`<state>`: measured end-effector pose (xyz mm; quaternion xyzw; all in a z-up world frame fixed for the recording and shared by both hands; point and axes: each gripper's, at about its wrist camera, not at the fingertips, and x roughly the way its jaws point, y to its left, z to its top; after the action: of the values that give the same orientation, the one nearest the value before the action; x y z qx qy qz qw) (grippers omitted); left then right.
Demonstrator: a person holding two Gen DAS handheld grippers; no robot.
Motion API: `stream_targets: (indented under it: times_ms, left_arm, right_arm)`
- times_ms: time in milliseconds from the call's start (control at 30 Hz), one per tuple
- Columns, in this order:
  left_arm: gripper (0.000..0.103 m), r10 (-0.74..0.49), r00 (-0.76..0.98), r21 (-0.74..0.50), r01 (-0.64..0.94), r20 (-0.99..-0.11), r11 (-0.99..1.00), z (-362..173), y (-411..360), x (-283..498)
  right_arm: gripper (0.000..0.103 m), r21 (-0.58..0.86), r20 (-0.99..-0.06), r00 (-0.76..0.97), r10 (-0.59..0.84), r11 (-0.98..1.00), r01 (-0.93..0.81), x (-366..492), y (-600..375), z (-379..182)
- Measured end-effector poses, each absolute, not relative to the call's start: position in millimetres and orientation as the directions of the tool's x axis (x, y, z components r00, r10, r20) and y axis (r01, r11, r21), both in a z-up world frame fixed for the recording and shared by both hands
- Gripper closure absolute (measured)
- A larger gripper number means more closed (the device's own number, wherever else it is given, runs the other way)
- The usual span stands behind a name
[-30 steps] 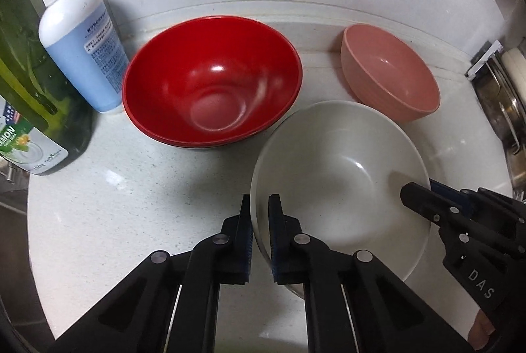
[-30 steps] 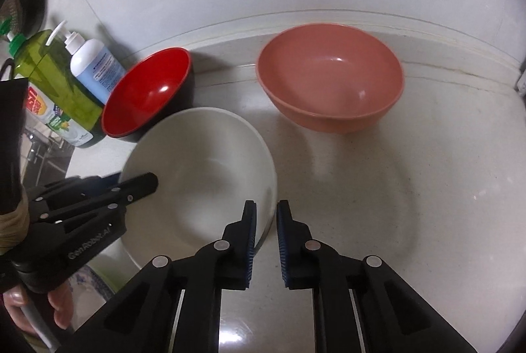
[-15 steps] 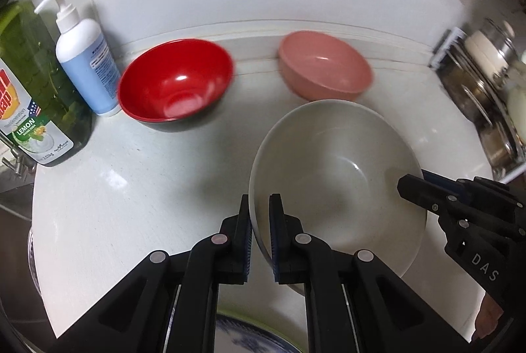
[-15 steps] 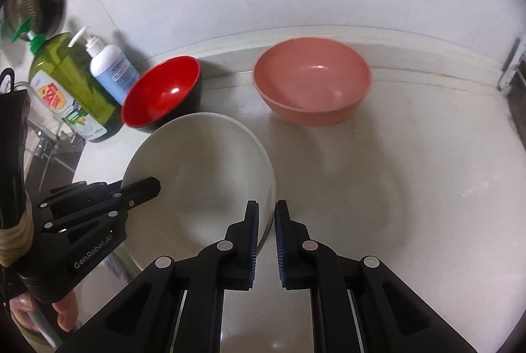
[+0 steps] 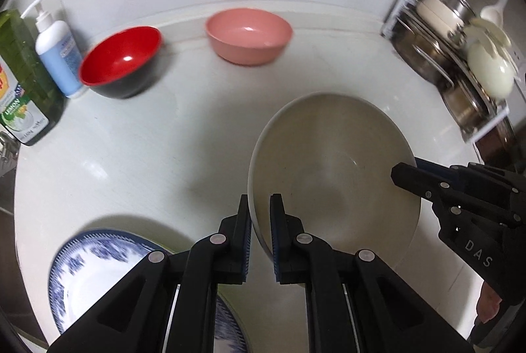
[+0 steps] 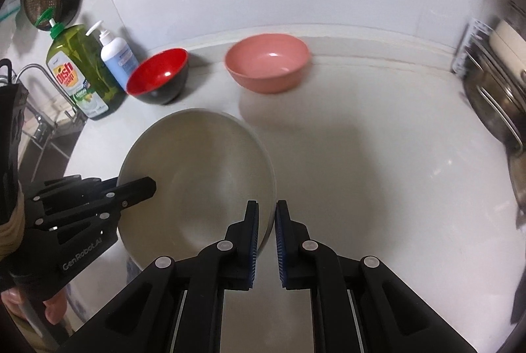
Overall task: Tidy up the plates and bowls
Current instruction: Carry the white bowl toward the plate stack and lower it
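A large grey-white bowl (image 5: 332, 175) is held off the white counter between both grippers. My left gripper (image 5: 260, 211) is shut on its left rim. My right gripper (image 6: 267, 218) is shut on its right rim (image 6: 268, 188). A red bowl with a black outside (image 5: 121, 62) and a pink bowl (image 5: 249, 35) stand at the back of the counter. A blue-patterned plate (image 5: 95, 267) lies at the near left, below my left gripper. The bowls also show in the right wrist view: red (image 6: 157, 75), pink (image 6: 267, 62), grey-white (image 6: 197, 175).
A green dish soap bottle (image 6: 77, 70) and a blue pump bottle (image 6: 116, 58) stand at the back left beside the sink tap (image 6: 39, 96). A rack with metal pots and lids (image 5: 457, 63) stands at the right.
Both grippers have lifted the grey-white bowl and drawn it back toward the near side. The red and pink bowls look farther away. The blue-patterned plate has come into view below.
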<state>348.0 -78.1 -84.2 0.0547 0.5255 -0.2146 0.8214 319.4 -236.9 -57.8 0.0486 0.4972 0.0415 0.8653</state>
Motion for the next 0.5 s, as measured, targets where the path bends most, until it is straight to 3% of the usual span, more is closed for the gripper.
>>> stream_targets:
  times_ms: [500]
  left_arm:
    - [0.090,-0.309,0.255,-0.163,0.466,-0.916,0.869,-108.5,-127.8,306.6]
  right_arm:
    - [0.092,0.121,-0.901,0.427,0.078,0.990,0.074,262.8,-290.7,-88.1]
